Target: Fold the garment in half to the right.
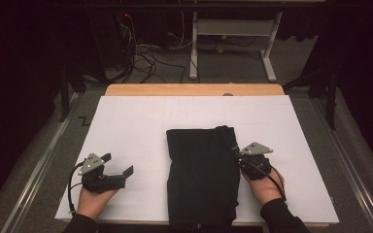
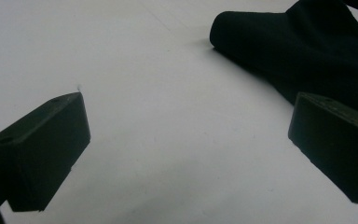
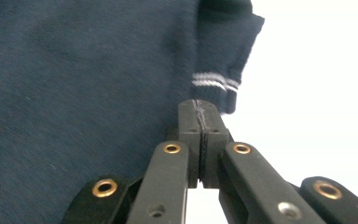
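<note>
Two hand-held grippers are in play: my left hand-held gripper (image 1: 119, 165) waits open on the table (image 1: 126, 126); my right hand-held gripper (image 3: 200, 116) is closed at the right edge of the folded dark garment (image 1: 203, 174), lying near-centre. I cannot tell if it pinches cloth; pulling may undo the fold.

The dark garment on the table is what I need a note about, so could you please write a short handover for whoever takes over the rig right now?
Left gripper: open, fingers spread over bare white table, nothing between them, to the left of the garment.
Right gripper: fingers shut tight together at the right edge of the dark garment; whether any cloth is pinched I cannot tell.
Garment: folded into a long strip at the table's middle, near end at the front edge. A cuff with two pale stripes lies just ahead of the right fingers.
Done: lengthwise folds.
Left: probably the crosswise fold and tidying.
</note>
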### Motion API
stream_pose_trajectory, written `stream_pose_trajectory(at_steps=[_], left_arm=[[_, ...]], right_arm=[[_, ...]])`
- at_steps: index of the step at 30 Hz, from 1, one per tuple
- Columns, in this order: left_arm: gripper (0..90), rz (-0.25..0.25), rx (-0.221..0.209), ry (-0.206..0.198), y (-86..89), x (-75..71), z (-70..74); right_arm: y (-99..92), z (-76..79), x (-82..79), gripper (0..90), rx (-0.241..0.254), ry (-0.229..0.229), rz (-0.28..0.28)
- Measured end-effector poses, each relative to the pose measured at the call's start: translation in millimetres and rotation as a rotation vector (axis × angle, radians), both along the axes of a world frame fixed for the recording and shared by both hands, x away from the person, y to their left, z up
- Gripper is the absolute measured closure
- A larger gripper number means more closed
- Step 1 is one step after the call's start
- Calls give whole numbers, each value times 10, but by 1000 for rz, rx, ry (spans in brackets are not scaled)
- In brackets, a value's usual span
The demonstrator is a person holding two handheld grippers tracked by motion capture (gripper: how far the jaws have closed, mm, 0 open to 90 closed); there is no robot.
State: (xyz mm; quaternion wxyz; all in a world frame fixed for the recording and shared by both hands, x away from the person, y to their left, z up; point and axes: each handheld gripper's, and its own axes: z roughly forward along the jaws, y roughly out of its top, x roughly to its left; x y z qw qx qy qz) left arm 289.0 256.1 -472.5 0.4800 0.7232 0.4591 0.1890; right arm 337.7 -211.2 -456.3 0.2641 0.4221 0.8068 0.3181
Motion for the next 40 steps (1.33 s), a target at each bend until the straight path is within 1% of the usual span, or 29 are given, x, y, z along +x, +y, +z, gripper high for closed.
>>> stream_pose_trajectory(at_steps=[3, 4, 5, 6, 7, 9, 10, 11, 12, 14, 15, 16, 18, 20, 21, 22, 24, 27, 30, 32, 36, 40], left_arm=[[0, -4, -3, -4, -16, -5, 4], [0, -7, -3, -7, -22, -9, 7], [0, -8, -2, -8, -25, -12, 8], [0, -10, -3, -8, -26, -14, 8], [0, -11, -3, -8, -26, -15, 8], [0, -10, -4, -8, -24, -13, 9], [0, -8, -6, -10, -23, -12, 9], [0, -9, -5, -12, -22, -13, 7], [0, -10, -1, -12, -24, -14, 5], [0, -18, 10, -14, -24, -31, 5], [0, -23, 15, -17, -20, -46, 8], [0, -30, 17, -25, -14, -67, 16], [0, -33, 15, -36, -2, -90, 28], [0, -34, 19, -37, 3, -99, 27], [0, -34, 21, -34, 1, -94, 25], [0, -34, 16, -33, -4, -77, 20], [0, -35, 13, -30, -22, -53, 16], [0, -49, 15, -36, -62, -38, 21], [0, -64, 27, -45, -87, -37, 25], [0, -66, 22, -43, -81, -32, 24], [0, -60, 13, -48, -58, -24, 35], [0, -49, 4, -51, -36, -12, 56]], right_arm=[[-163, -19, -60, 893, 49, -28, -23], [-230, -22, -90, 885, 74, -41, -31], [-317, -27, -135, 872, 101, -57, -43], [-375, -32, -164, 850, 116, -75, -43], [-475, -37, -220, 812, 151, -99, -41], [-639, -36, -306, 718, 196, -133, -49], [-699, -34, -336, 682, 209, -141, -56], [-811, -35, -393, 597, 237, -146, -65], [-862, -38, -420, 559, 254, -149, -63], [-981, -49, -497, 449, 284, -168, -53], [-1032, -53, -533, 363, 301, -185, -50], [-1067, -55, -557, 309, 316, -196, -48], [-1131, -36, -616, 155, 355, -232, -37], [-1142, -12, -665, 82, 373, -276, -30], [-1132, 2, -690, 5, 385, -301, -29], [-1119, 9, -698, 1, 389, -308, -37], [-1087, 0, -702, 1, 400, -296, -16], [-1044, -44, -703, 1, 363, -273, -5], [-1051, -42, -729, 1, 362, -285, -9], [-1059, -39, -740, 1, 362, -292, -18], [-1072, -43, -749, 1, 356, -291, -31], [-1073, -43, -757, 1, 346, -296, -32]])
